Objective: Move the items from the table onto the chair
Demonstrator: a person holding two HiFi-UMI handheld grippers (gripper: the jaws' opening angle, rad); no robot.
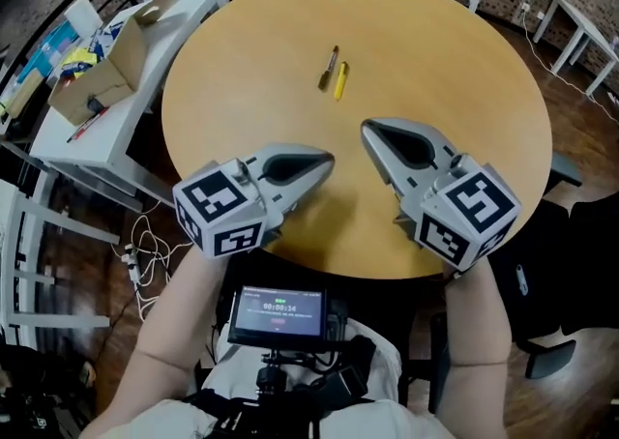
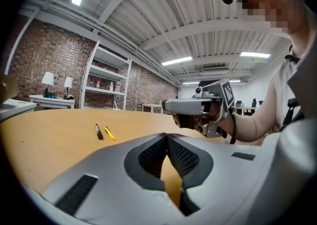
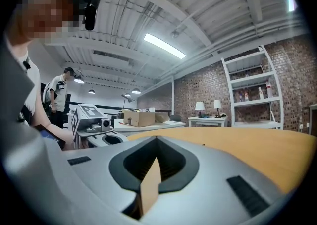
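Note:
Two pens lie side by side near the middle of the round wooden table (image 1: 455,60): a dark pen (image 1: 329,68) and a yellow pen (image 1: 340,80). The left gripper view shows them too, the dark pen (image 2: 99,131) left of the yellow pen (image 2: 109,134). My left gripper (image 1: 329,159) hovers over the table's near part, shut and empty, its tips pointing right. My right gripper (image 1: 368,128) is beside it, also shut and empty, pointing up and left towards the pens. Both stop well short of the pens. A black chair (image 1: 546,268) stands at the table's right, below its edge.
A white side table (image 1: 145,89) at the left carries an open cardboard box (image 1: 102,74) and loose papers. Cables lie on the floor beneath it. White tables and shelving stand behind the round table. A person stands far off in the right gripper view.

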